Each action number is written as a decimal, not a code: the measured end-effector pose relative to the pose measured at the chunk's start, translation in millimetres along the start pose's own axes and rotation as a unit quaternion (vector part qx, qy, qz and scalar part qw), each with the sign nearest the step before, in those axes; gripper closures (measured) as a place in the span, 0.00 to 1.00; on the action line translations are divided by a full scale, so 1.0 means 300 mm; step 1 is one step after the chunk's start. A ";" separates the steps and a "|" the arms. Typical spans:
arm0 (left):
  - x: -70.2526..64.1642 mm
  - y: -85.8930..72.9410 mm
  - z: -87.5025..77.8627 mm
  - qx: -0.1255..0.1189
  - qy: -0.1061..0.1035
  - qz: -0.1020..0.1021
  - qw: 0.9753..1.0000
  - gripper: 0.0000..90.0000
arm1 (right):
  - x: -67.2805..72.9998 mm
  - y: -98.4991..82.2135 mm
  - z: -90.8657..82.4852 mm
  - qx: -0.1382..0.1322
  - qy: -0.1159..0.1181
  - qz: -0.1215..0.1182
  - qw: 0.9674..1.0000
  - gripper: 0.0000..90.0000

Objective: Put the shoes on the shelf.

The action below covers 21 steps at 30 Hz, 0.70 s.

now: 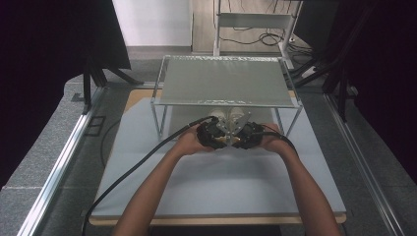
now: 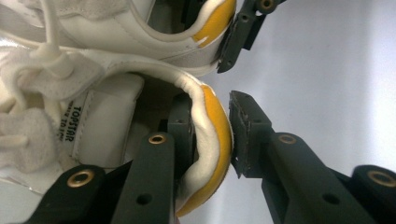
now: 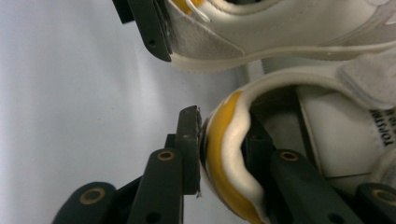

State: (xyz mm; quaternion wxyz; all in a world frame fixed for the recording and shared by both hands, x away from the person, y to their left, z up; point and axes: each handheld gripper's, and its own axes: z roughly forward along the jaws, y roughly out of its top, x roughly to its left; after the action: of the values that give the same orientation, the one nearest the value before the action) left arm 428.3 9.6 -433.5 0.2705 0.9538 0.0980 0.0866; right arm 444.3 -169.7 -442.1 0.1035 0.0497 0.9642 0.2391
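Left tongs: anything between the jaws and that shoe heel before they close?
Nothing visible. The left tongs straddle the yellow heel collar of the near shoe: one jaw sits inside the shoe against the collar, the other stands outside with a bare gap. The right tongs hold the other shoe's heel the same way.

"TOPSTAR" stands printed on the white shoe's tongue label [image 2: 76, 125]; smaller print beside it is unreadable

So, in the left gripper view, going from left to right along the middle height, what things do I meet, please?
White shoelace → shoe tongue with its label → jaw inside the shoe → the shoe's yellow and white heel collar → a small gap → the other jaw, outside the heel → bare pale table.
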 end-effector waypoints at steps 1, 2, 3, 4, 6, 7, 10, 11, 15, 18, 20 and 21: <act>0.000 -0.003 0.007 0.000 0.001 -0.005 1.000 0.78 | 0.000 0.000 0.007 0.003 0.000 0.000 1.000 0.80; 0.001 -0.005 0.013 -0.002 0.001 -0.010 1.000 0.76 | 0.000 0.001 0.013 0.005 0.002 -0.001 1.000 0.78; 0.002 -0.007 0.017 -0.003 -0.002 -0.016 1.000 0.73 | 0.000 0.001 0.017 0.003 0.003 0.005 1.000 0.78; 0.003 -0.007 0.018 -0.013 0.000 -0.021 1.000 0.72 | -0.002 -0.001 0.016 0.000 0.008 0.012 1.000 0.78; 0.002 -0.006 0.020 -0.017 0.005 -0.027 0.999 0.72 | -0.005 -0.007 0.015 -0.002 -0.001 0.002 1.000 0.77; 0.001 -0.005 0.020 -0.018 0.008 -0.030 0.999 0.71 | -0.005 -0.010 0.016 -0.006 0.000 0.009 1.000 0.76; -0.007 -0.003 0.016 -0.027 0.036 -0.051 0.998 0.58 | 0.007 -0.010 0.012 -0.011 -0.031 0.027 0.999 0.54; -0.012 -0.001 0.016 -0.026 0.054 -0.057 0.997 0.37 | 0.010 -0.009 0.012 -0.011 -0.044 0.039 0.998 0.50; -0.029 0.004 -0.006 -0.038 0.085 -0.088 0.992 0.16 | 0.039 -0.013 0.011 -0.019 -0.087 0.053 0.995 0.30; -0.035 -0.002 -0.027 -0.060 0.087 -0.099 0.989 0.16 | 0.048 -0.012 -0.002 -0.024 -0.109 0.063 0.992 0.24; -0.042 -0.010 -0.037 -0.065 0.086 -0.100 0.989 0.16 | 0.052 -0.009 -0.018 -0.033 -0.115 0.071 0.990 0.21; -0.048 -0.016 -0.043 -0.068 0.083 -0.103 0.989 0.16 | 0.055 -0.008 -0.027 -0.038 -0.123 0.070 0.989 0.20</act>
State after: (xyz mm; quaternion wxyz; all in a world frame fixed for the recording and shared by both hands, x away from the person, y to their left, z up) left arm 411.1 16.6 -426.8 0.3329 0.9076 0.2117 0.1437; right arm 426.3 -173.0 -439.0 0.2065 0.1426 0.9283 0.2743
